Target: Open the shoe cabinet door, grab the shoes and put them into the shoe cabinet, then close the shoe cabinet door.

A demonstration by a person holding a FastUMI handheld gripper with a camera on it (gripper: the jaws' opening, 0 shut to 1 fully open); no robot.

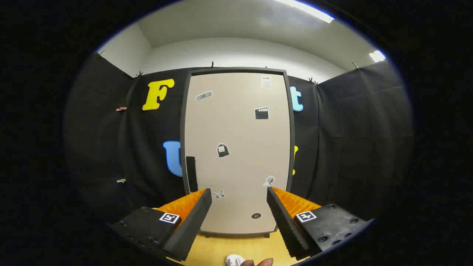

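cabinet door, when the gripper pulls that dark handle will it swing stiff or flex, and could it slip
The cabinet door looks like a flat rigid panel, so it likely swings without flexing. Its handle is slim and smooth-looking, so the open gripper might slip. The cabinet stands tall and narrow, so pull gently.

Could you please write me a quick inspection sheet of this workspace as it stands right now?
Surface: light wooden floor under the fingers.
Job's things: shoe cabinet upright ahead, door shut, dark handle at its left edge; a white object, possibly a shoe, low between the fingers.
Clutter: small stickers on the door.
Grippers: gripper open, fingers apart, holding nothing, aimed at the door.
Cables: nothing seen.
Surroundings: black cloth wall around the cabinet, ceiling light; fingertips of a hand at the bottom.
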